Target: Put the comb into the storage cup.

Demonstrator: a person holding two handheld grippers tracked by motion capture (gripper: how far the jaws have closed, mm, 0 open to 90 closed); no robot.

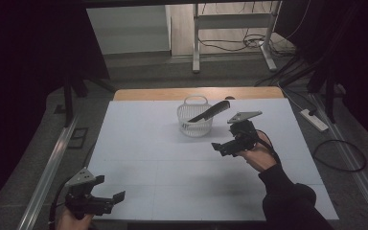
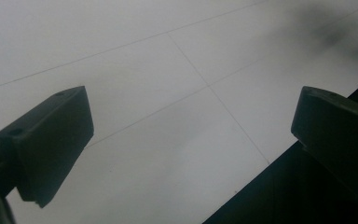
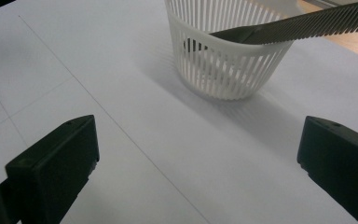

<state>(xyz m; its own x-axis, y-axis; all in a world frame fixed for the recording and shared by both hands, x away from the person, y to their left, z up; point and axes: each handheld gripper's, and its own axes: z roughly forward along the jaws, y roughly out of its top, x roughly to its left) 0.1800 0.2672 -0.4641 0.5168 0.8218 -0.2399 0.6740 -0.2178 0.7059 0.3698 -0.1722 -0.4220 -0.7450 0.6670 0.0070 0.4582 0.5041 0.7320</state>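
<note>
- Your right gripper [image 1: 224,146] is hovering over the white table [image 1: 139,143] just in front of the white slatted basket [image 1: 194,125], on the basket's right-hand side as the high view shows it, and apart from it.
- Its jaws are standing wide apart with nothing between them; in the right gripper view [image 3: 198,168] bare table is showing through the gap.
- The dark comb [image 1: 209,111] is sitting in the basket, one end down inside and the toothed end leaning over the rim up to the right.
- In the right gripper view the comb [image 3: 303,25] is lying across the basket's [image 3: 219,65] rim with its teeth pointing downward, and the basket is standing upright ahead of the jaws, a little to the right of the middle.
- Your left gripper [image 1: 109,197] is resting low near the table's front left corner, well apart from the basket.
- Its jaws are also spread wide and are holding nothing; in the left gripper view [image 2: 191,135] they are framing plain table and the table's dark near edge.
</note>
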